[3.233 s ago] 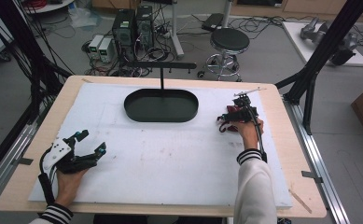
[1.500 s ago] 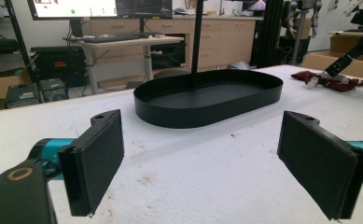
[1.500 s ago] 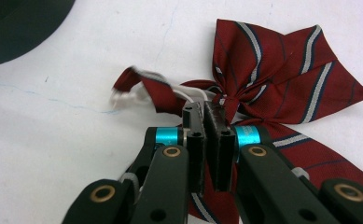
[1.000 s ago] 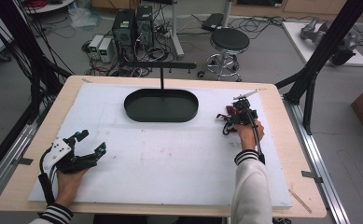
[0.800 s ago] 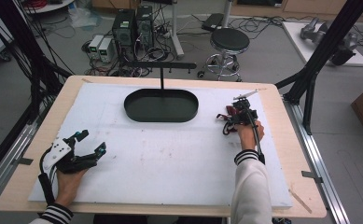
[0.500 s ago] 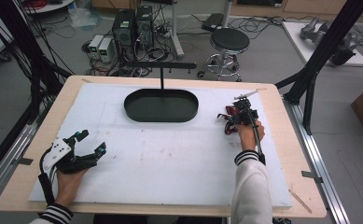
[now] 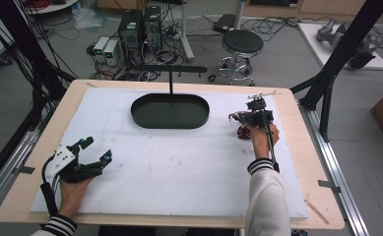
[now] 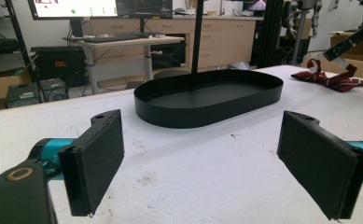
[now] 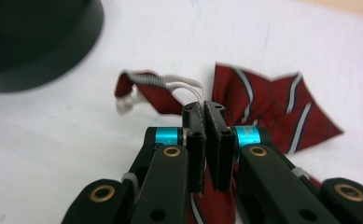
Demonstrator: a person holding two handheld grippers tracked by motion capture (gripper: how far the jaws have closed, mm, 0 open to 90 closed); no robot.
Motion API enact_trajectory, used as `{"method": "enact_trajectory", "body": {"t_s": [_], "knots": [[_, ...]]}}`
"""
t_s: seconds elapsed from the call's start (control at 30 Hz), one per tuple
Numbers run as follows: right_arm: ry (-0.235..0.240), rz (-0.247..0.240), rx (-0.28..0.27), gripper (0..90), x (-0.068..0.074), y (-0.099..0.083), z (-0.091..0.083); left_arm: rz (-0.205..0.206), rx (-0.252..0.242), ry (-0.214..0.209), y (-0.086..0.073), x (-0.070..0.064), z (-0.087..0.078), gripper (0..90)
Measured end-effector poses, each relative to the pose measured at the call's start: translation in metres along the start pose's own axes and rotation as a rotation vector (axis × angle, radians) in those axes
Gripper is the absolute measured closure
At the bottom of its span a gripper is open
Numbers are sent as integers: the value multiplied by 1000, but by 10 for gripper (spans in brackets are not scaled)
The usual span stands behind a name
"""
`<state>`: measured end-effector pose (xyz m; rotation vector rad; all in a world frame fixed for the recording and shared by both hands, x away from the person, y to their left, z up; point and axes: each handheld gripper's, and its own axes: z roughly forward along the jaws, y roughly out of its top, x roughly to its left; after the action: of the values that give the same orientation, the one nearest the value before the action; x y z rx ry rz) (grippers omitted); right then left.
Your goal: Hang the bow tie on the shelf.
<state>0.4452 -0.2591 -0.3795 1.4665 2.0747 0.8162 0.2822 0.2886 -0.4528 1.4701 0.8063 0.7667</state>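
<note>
The right gripper (image 9: 206,140), jaws pinched on the thin white strap of a striped dark-red fabric bow tie (image 9: 272,105), risks slipping off when lifted, while the left gripper (image 8: 216,158) rests wide open on the white worktop (image 7: 179,167)

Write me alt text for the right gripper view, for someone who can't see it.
The right gripper, seen along its two black jaws, is closed on the white elastic strap of a dark red striped bow tie lying on a white table surface. The curved wall of a black tray sits at upper left.
</note>
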Motion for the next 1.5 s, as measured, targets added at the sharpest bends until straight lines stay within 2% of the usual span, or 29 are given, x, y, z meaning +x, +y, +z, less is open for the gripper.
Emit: {"method": "enact_trajectory", "body": {"t_s": [0.03, 0.07, 0.1, 0.2, 0.33, 0.37, 0.43, 0.47, 0.5, 0.53, 0.6, 0.73, 0.77, 0.87, 1.2, 1.5], "knots": [[0, 0, 0, 871, 0, 0, 0, 1, 0, 0, 0, 0, 0, 150], [-12, -7, -38, 873, 3, 2, -5, 1, 0, 0, 0, 0, 0, 150], [-12, -7, -38, 873, 3, 2, -5, 4, 0, 0, 0, 0, 0, 150], [-7, -2, -112, 874, 5, 5, -12, 2, -1, 2, 0, 0, 0, 150], [-24, -7, -199, 874, 6, 9, -24, 2, -1, 2, 0, 0, 0, 150], [-23, -6, -209, 874, 6, 9, -26, 2, -1, 3, 0, 0, 0, 150], [-12, 12, -252, 875, 7, 13, -32, 4, 0, 3, 0, 0, 0, 150], [1, 22, -306, 875, 9, 17, -39, 4, 1, 3, 0, 0, 0, 150], [1, 22, -306, 875, 9, 17, -39, 5, 2, 3, 0, 0, 0, 150], [6, 15, -333, 875, 11, 18, -42, 5, 2, 3, 0, 0, 0, 150], [15, 17, -333, 875, 13, 24, -46, 5, 1, 4, 0, 0, 0, 151], [65, 53, -396, 875, 18, 34, -56, 2, 0, 4, 0, 0, 0, 150], [73, 53, -431, 875, 22, 39, -61, 4, 2, 4, 0, 0, 0, 150], [92, 53, -440, 875, 25, 45, -64, 0, -1, 5, 0, 0, 0, 150], [135, 29, -528, 875, 45, 72, -81, -3, 0, 3, 0, 0, 0, 150], [170, -2, -563, 875, 63, 96, -91, -4, -1, 3, 0, 0, 0, 150]]}}
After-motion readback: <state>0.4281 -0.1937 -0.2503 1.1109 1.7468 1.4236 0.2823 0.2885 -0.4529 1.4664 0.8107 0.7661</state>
